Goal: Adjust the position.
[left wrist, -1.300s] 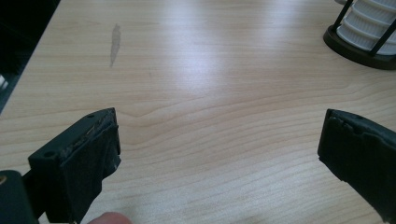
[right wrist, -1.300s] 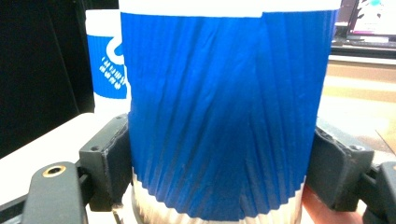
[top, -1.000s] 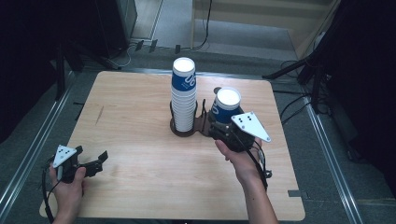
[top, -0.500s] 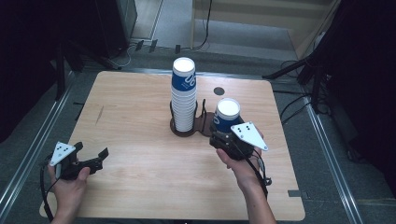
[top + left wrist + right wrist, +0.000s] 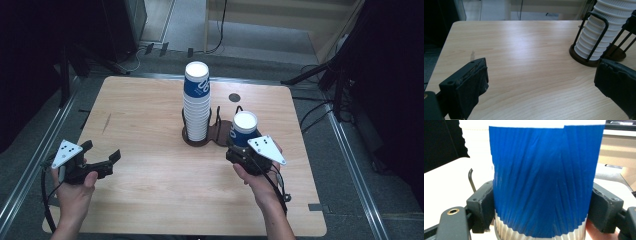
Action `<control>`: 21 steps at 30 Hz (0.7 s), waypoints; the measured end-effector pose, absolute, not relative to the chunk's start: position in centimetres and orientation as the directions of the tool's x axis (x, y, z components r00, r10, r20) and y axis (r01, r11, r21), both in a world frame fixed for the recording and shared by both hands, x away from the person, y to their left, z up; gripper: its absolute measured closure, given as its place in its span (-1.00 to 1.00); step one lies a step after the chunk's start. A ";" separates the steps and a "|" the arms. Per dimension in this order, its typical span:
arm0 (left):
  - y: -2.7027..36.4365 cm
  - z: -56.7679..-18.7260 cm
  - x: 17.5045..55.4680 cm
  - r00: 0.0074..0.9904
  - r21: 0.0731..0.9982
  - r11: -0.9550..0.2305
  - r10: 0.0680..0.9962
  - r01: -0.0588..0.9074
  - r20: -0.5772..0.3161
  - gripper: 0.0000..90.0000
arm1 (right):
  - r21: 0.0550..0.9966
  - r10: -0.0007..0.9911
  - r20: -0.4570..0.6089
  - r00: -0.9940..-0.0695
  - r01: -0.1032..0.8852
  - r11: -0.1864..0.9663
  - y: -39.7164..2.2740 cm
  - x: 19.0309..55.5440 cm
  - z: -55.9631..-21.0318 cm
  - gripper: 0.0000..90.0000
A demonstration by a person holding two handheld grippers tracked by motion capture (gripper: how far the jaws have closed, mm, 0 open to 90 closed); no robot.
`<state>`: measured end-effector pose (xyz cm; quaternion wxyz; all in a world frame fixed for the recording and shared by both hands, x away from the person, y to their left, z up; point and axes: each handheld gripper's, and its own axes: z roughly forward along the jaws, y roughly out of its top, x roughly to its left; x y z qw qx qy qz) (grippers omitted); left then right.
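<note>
A tall stack of white and blue paper cups (image 5: 196, 102) stands in a black wire holder (image 5: 216, 136) at the table's middle. Just right of it my right gripper (image 5: 243, 149) is shut on a single blue paper cup (image 5: 244, 129), upright, over the holder's right side. In the right gripper view the pads (image 5: 482, 206) press both sides of that blue cup (image 5: 544, 182). My left gripper (image 5: 101, 151) is open near the front left of the table, with nothing between its jaws. The left gripper view looks past them to the cup stack (image 5: 604, 32) and holder (image 5: 596, 56) at upper right.
The wooden table (image 5: 150, 115) has a small dark round spot (image 5: 234, 98) behind the holder. Metal rails (image 5: 350, 150) run along both sides on the floor, and stands and cables sit behind the table. Bare wood (image 5: 524, 50) lies between the left gripper and the holder.
The right gripper has brought the blue cup down and toward the table's front, still gripped. The left gripper has risen a little off the table.
</note>
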<state>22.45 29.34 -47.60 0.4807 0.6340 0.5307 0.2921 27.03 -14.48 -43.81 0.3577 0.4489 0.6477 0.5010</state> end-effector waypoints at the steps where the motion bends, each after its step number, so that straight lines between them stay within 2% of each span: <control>1: 29.1 -47.4 22.5 0.269 0.921 0.022 0.953 0.389 -0.136 -1.00 | 0.970 0.940 -0.016 -0.342 0.223 0.098 -14.5 27.0 -43.8 -0.57; 21: 23.1 -44.8 24.5 0.381 0.924 -0.025 0.915 0.382 -0.133 -1.00 | 0.966 0.931 -0.042 -0.362 0.222 0.130 -13.9 26.5 -44.5 -0.56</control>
